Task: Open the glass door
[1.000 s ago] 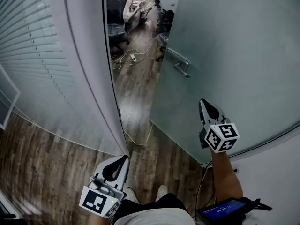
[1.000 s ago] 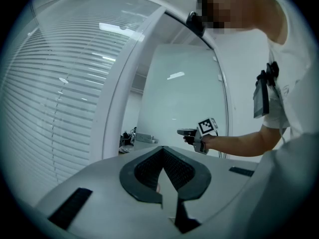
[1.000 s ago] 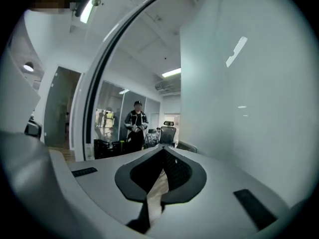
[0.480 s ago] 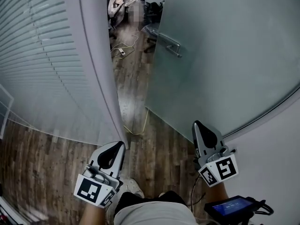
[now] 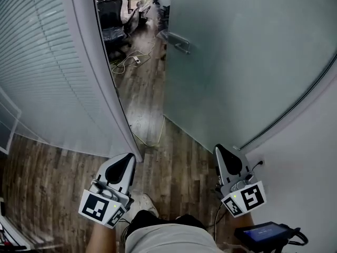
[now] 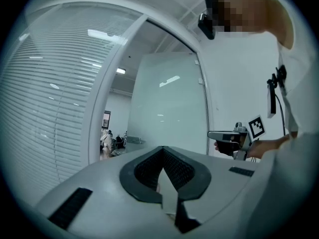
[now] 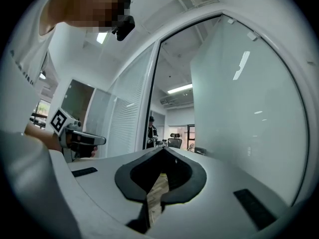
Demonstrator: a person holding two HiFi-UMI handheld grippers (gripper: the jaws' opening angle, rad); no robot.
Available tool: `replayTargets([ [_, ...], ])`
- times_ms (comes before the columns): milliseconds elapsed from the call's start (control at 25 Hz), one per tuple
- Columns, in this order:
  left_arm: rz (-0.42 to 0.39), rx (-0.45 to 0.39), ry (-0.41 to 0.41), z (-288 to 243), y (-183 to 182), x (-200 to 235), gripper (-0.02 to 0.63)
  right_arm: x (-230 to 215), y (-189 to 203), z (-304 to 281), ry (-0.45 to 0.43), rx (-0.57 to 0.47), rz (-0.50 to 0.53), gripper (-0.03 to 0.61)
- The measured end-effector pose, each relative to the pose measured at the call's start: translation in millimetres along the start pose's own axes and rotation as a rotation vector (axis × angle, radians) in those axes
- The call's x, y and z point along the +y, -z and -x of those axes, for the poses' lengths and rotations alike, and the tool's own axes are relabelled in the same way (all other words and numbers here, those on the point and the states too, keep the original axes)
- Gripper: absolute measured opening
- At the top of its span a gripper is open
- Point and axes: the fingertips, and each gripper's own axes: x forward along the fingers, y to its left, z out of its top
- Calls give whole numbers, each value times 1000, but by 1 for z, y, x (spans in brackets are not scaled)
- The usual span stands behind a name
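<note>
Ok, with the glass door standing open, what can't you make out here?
- Head view: latch on the door handle, too small and far.
- Head view: the room behind the glass door, hidden by its frosting.
- Head view: screen text, too small.
- Right gripper view: distant person, too small.

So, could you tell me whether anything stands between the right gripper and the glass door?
Nothing visible does. The right gripper, jaws shut and empty, is held short of the glass door, with only bare wooden floor between them. The door already stands open.

Frosted matt glass door (image 5: 237, 62) with smooth metal handle (image 5: 179, 42); wood-grain floor (image 5: 174, 167)
</note>
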Motion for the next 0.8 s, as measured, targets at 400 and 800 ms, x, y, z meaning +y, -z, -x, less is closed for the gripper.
replayTargets([
  [400, -25, 12, -53, 59, -7, -80, 0, 29, -16, 98, -77, -27, -45, 3],
  [800, -43, -26, -44, 96, -19, -85, 0, 58, -23, 119, -43, -15, 4, 2],
])
